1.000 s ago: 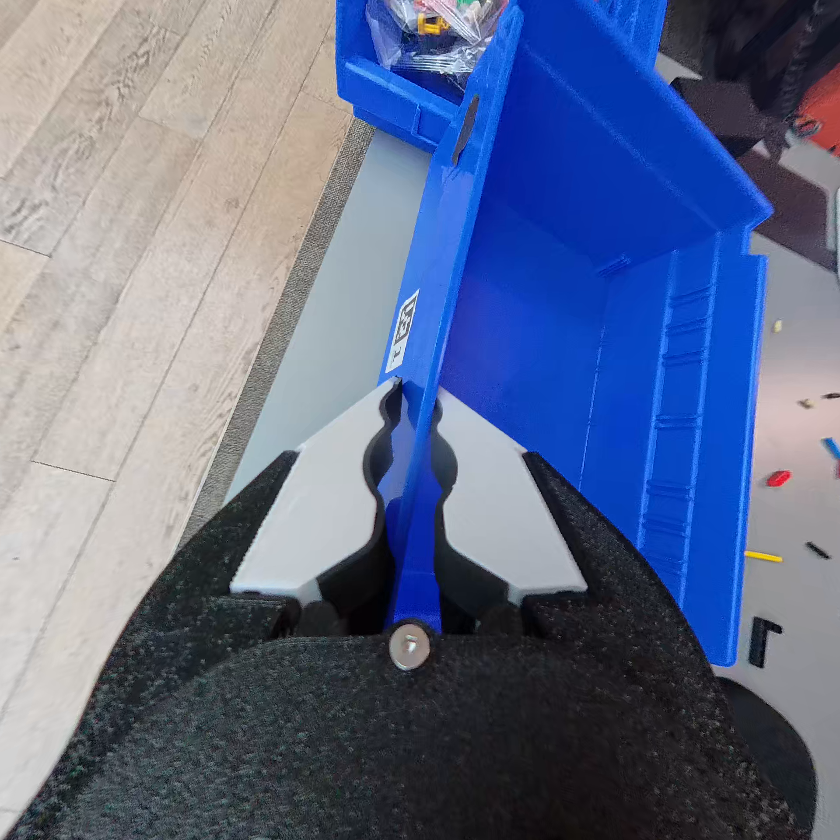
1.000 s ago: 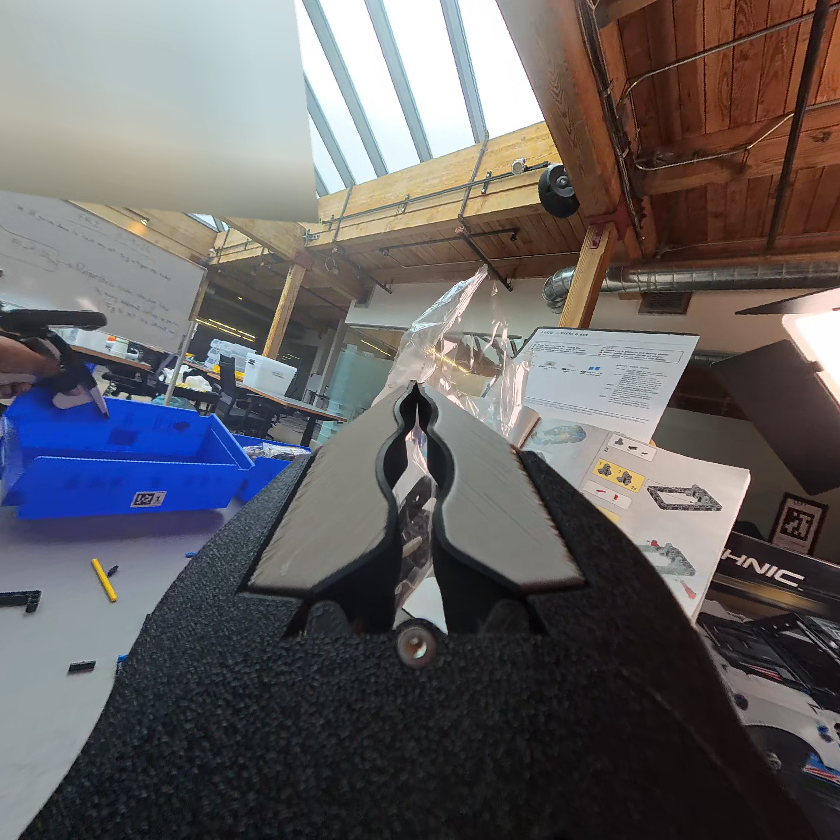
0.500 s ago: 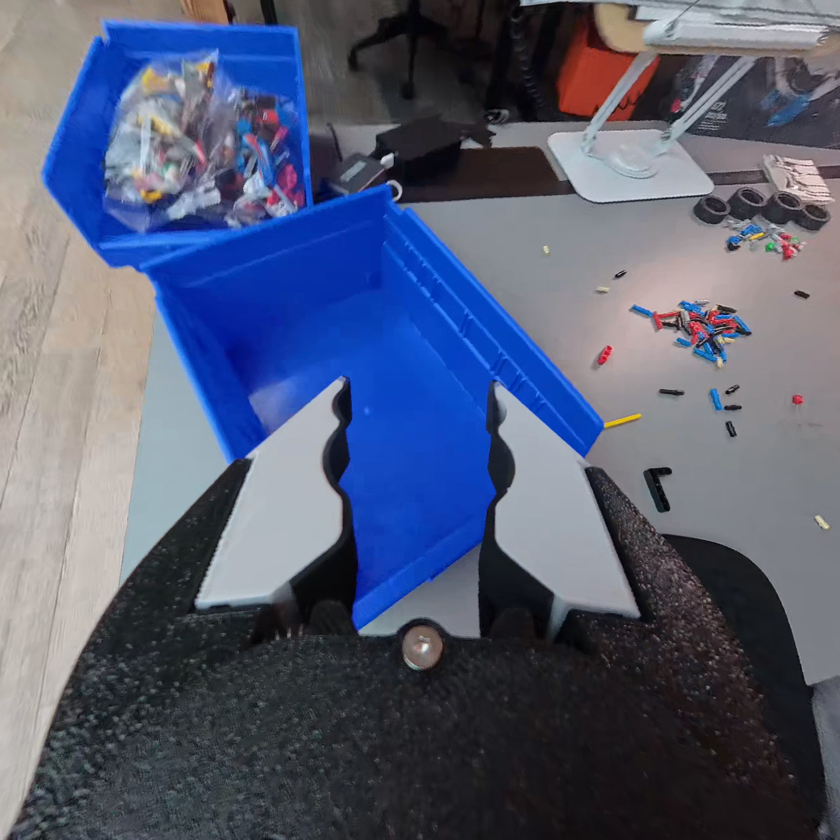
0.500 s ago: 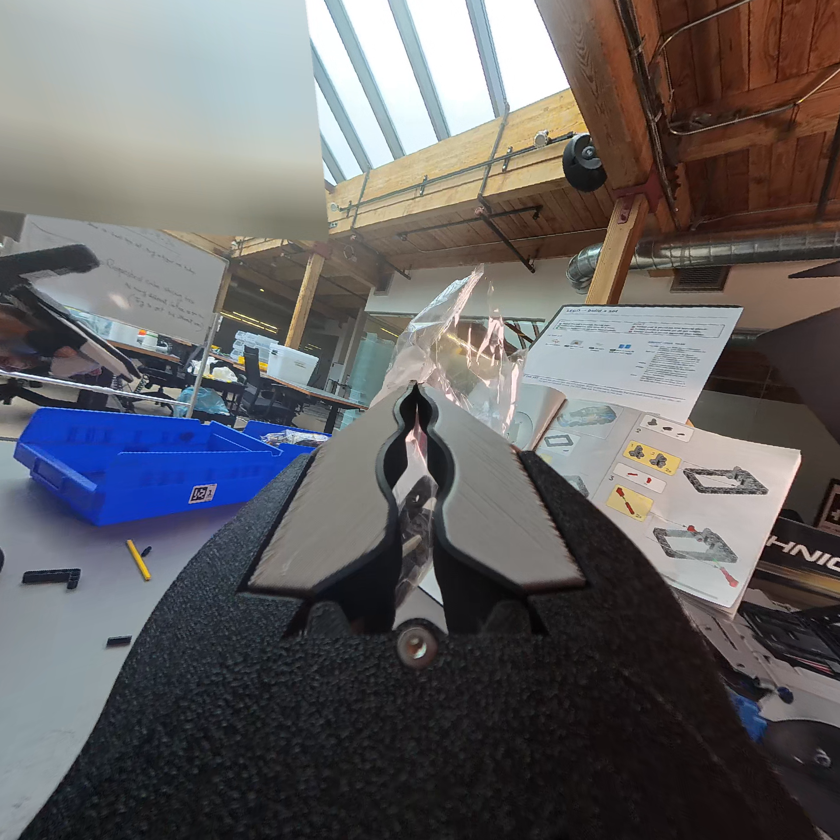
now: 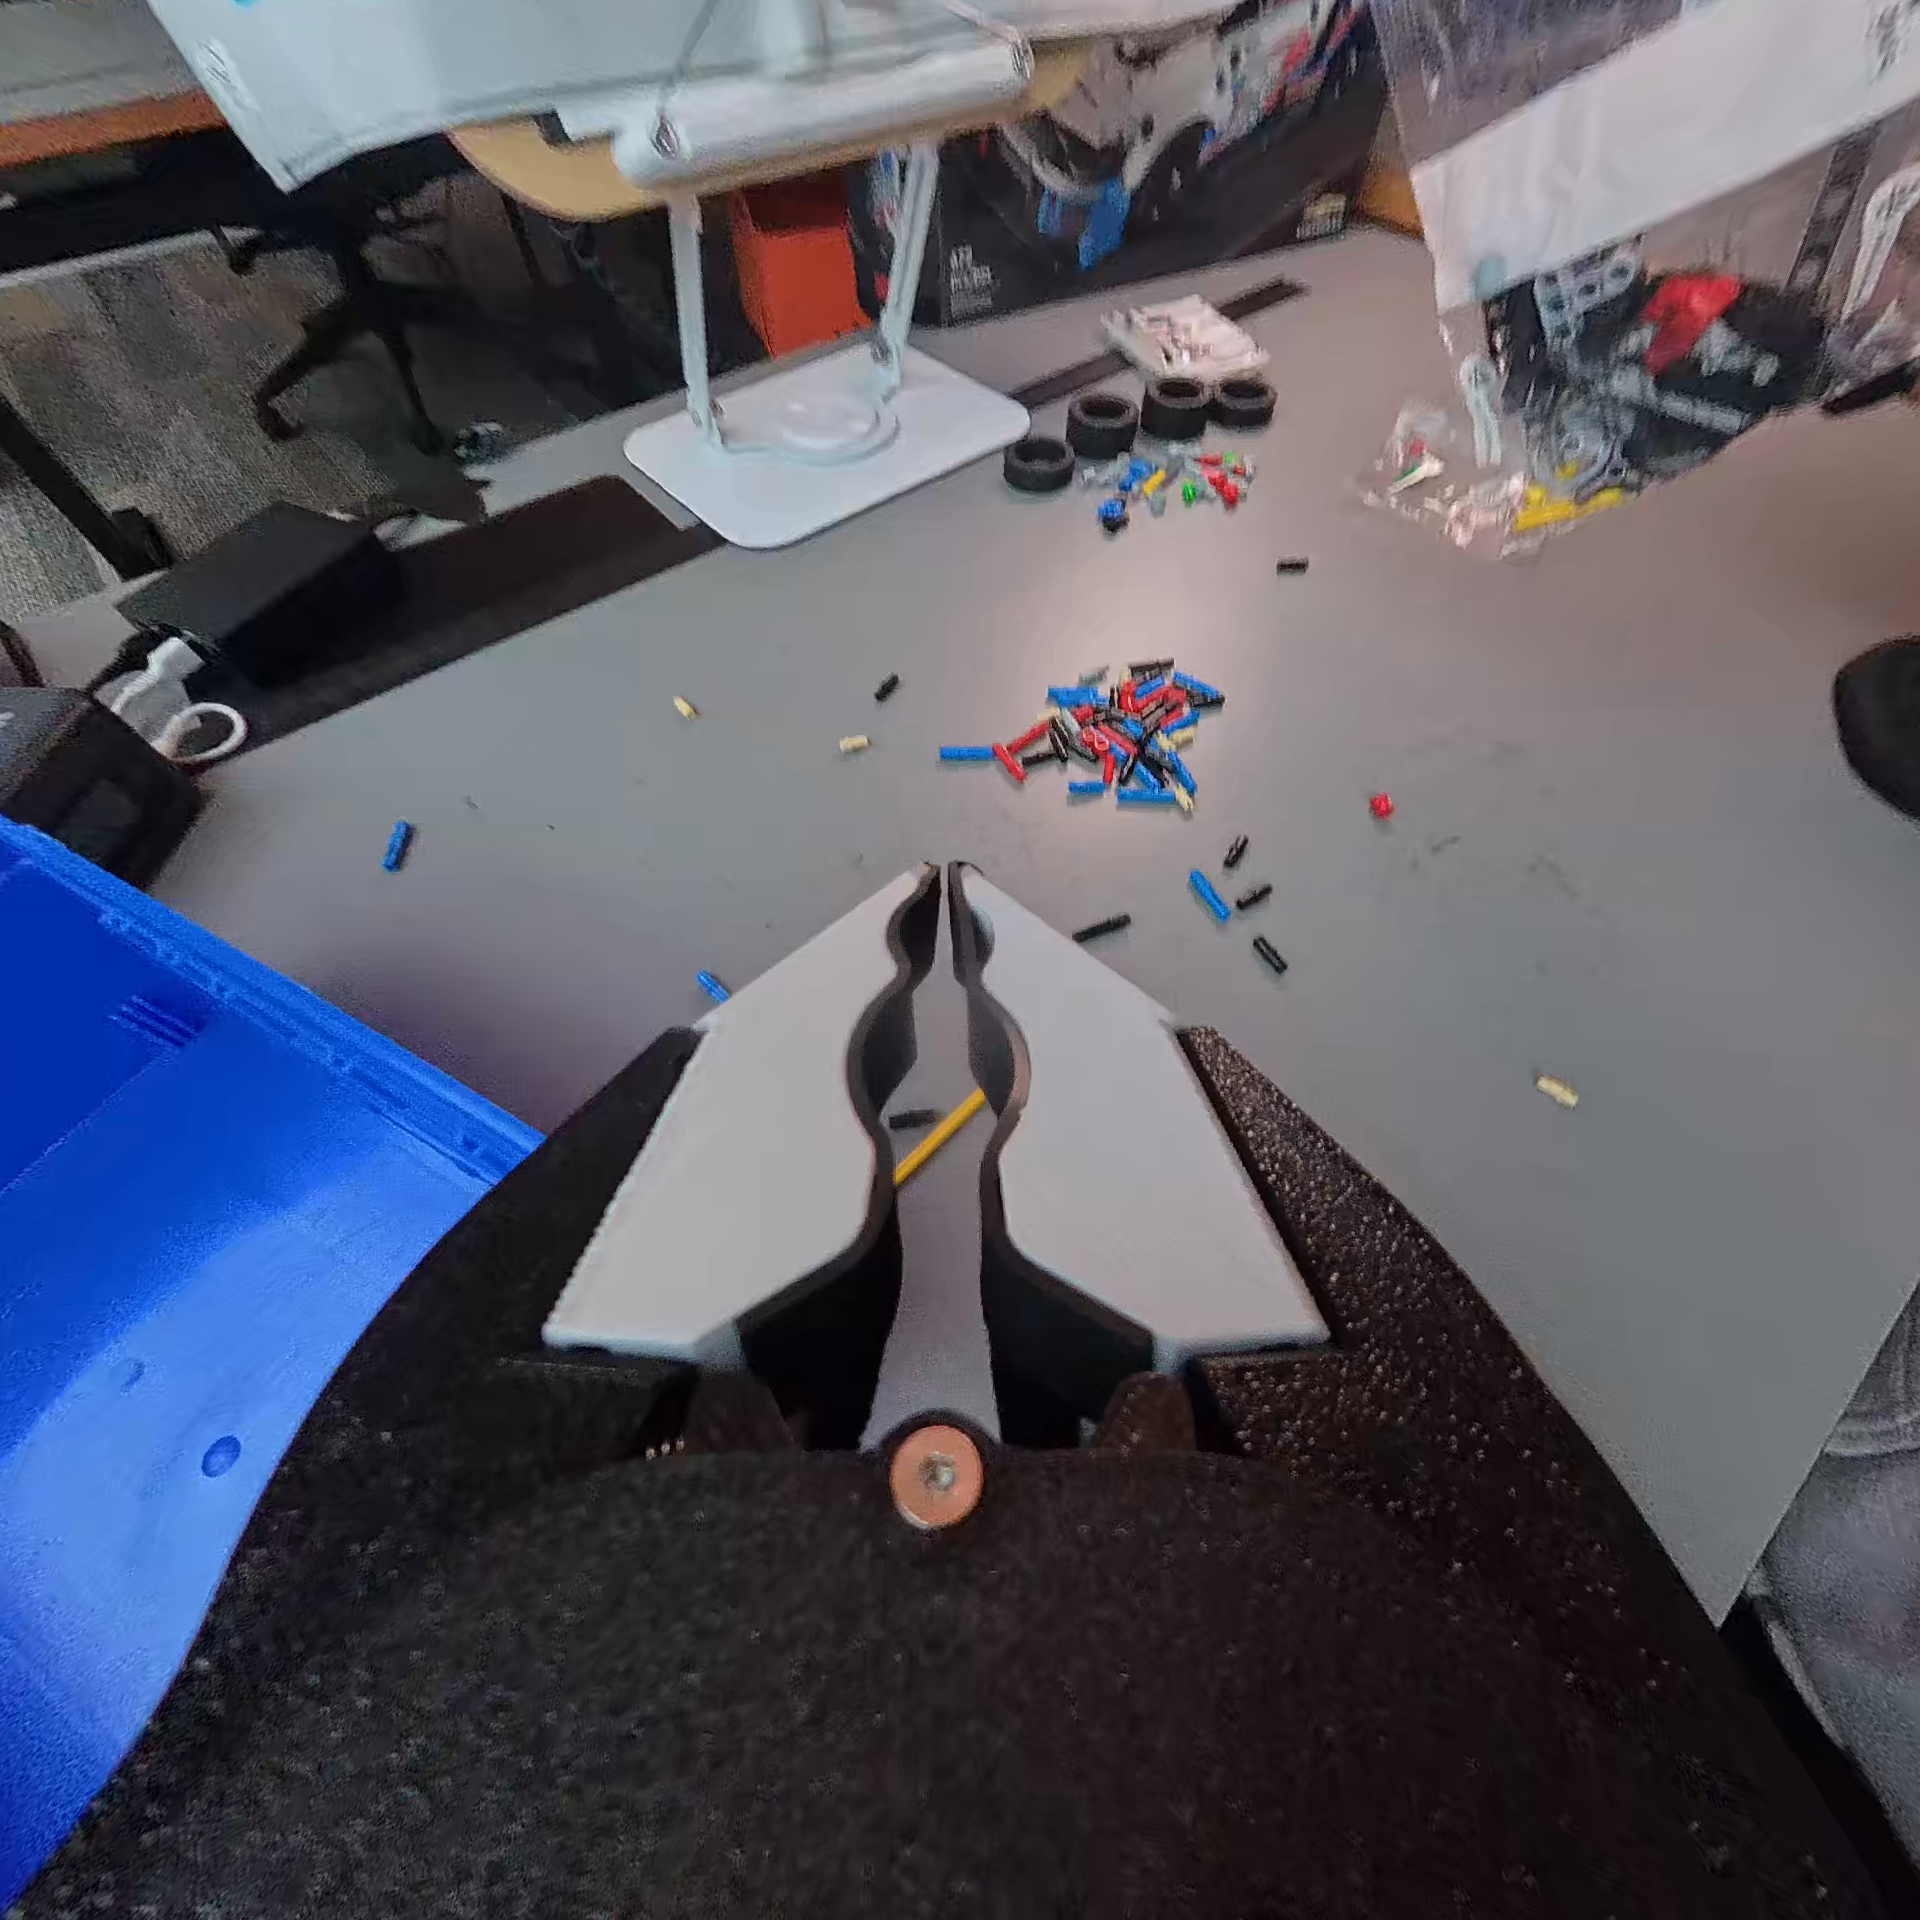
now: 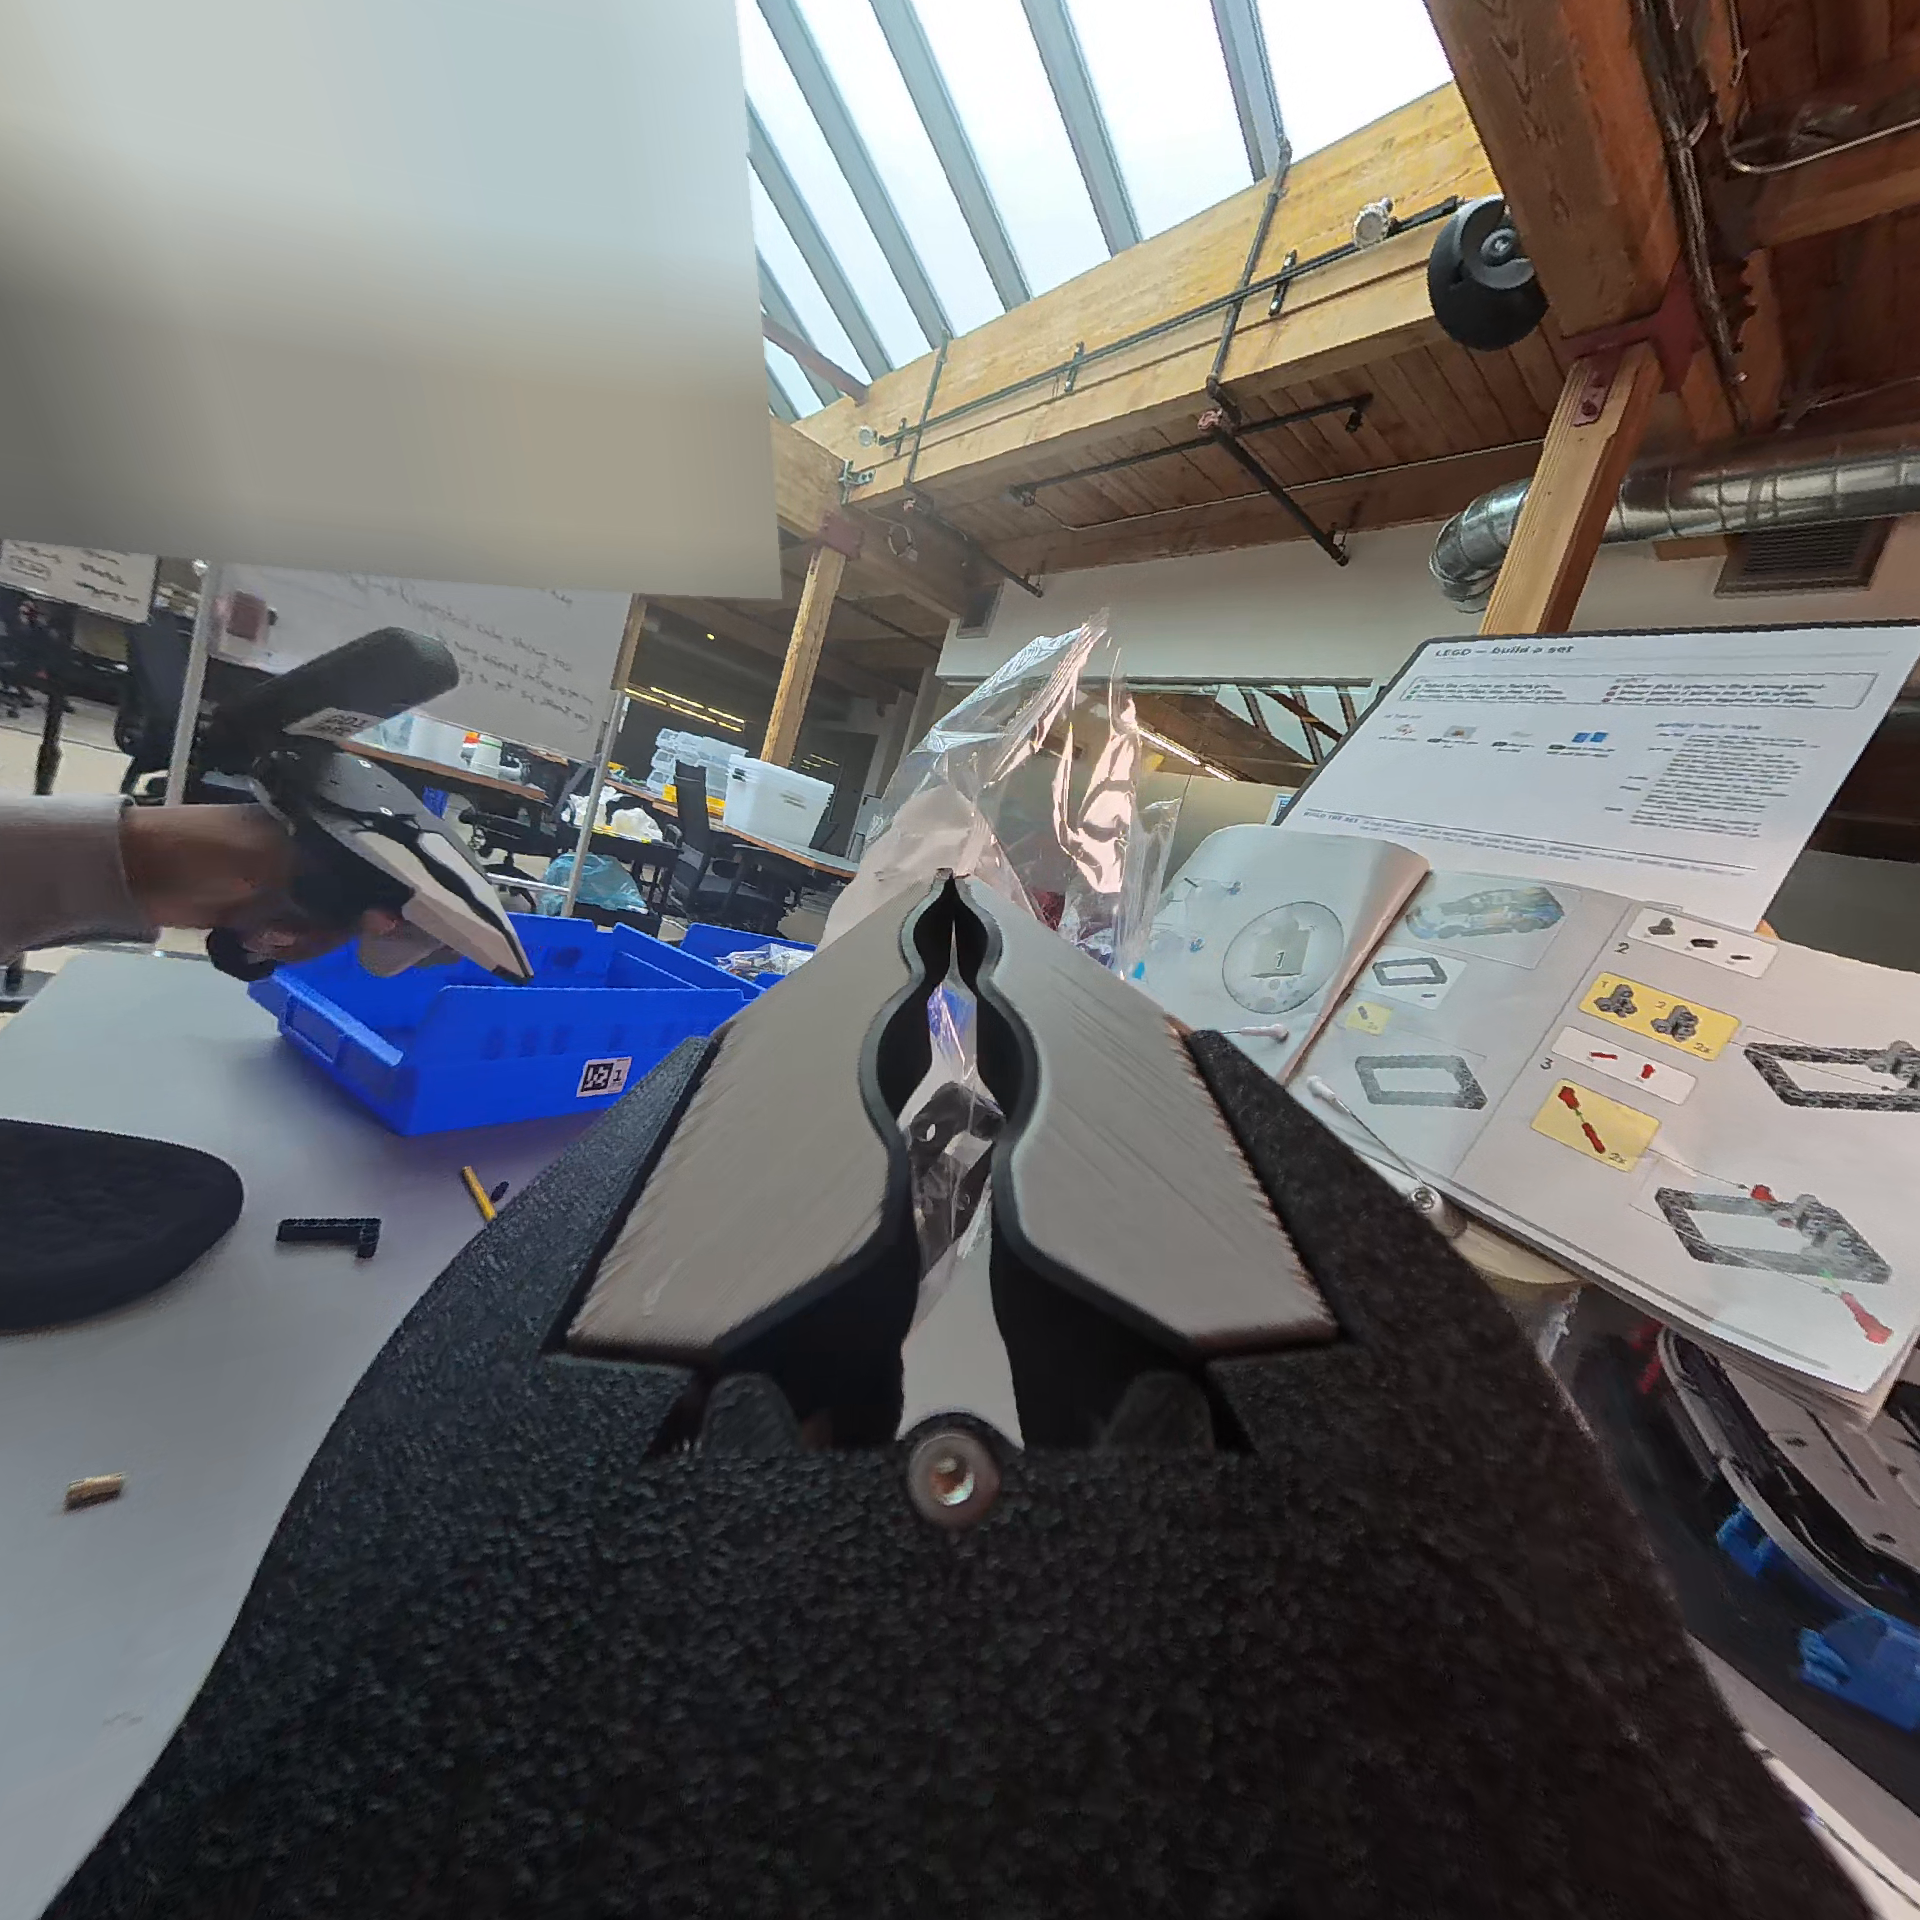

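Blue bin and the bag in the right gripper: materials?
Blue bin: looks like rigid moulded plastic, semi-gloss, with ribbed walls and uniform colour. Bag, pinched in the right gripper: thin clear plastic film, glossy, crinkled with bright glints; contents show through.

- A white sheet (image 6: 1621,748) stands up far right. It has small printed lines.
- An open booklet (image 6: 1558,1070) lies under it on the right, with pictures and step numbers.
- A blue bin (image 6: 478,1049) on the left has a little black-and-white square sticker (image 6: 606,1076) on its near wall.
- A whiteboard (image 6: 499,665) far left has handwriting, too small to read.
- A dark box (image 5: 1143,208) at the far side of the table has white print, too blurred to read.
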Demonstrator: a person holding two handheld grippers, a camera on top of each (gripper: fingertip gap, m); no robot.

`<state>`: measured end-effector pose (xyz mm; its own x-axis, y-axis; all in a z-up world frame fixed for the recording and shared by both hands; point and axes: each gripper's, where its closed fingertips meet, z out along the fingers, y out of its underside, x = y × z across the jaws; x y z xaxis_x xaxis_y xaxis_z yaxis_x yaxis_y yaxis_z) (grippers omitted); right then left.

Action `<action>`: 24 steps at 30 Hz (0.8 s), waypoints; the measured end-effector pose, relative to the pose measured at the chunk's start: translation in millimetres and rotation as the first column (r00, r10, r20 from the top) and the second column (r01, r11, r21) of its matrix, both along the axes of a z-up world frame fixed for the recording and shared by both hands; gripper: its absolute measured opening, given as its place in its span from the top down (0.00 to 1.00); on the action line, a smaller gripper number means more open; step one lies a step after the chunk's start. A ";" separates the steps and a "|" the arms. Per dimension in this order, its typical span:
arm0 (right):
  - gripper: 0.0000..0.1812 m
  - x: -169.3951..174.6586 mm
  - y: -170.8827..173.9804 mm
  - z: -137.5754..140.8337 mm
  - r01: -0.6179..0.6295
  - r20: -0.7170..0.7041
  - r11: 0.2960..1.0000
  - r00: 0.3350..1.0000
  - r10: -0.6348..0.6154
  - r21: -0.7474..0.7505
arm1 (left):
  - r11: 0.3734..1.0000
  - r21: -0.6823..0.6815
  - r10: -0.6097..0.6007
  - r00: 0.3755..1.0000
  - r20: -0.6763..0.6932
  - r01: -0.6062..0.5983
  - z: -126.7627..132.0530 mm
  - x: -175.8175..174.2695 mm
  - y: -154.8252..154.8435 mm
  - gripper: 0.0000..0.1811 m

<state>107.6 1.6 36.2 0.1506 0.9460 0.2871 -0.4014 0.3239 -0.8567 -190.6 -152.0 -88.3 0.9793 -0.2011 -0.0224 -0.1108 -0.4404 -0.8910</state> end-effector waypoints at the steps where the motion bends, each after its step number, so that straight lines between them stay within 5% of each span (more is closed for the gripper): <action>1: 1.00 -1.7 -0.8 -2.7 -0.008 0.007 1.000 1.000 0.008 -0.003 | 0.998 -0.061 -0.019 0.999 -0.041 0.017 -14.3 7.6 1.0 1.00; 9: 1.00 -11.7 -2.2 -19.9 -0.051 0.042 0.998 0.998 0.053 -0.036 | 0.863 -0.503 -0.197 0.951 -0.238 0.053 -110.8 28.3 0.8 0.91; 15: 1.00 -12.2 -6.6 -22.6 -0.099 0.040 0.993 0.994 0.102 -0.056 | 0.776 -0.631 -0.314 0.884 -0.348 0.027 -134.5 24.6 14.3 0.87; 24: 1.00 -18.4 -20.2 -35.2 -0.205 0.077 0.976 0.975 0.210 -0.072 | 0.682 -0.718 -0.397 0.896 -0.200 0.142 -138.3 32.1 13.5 0.98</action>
<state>89.2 -18.6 1.0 -0.0727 0.9708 0.2288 -0.3805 0.1850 -0.9061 -158.5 -138.5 -226.5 0.8394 -0.5395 -0.0661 -0.5369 -0.8038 -0.2561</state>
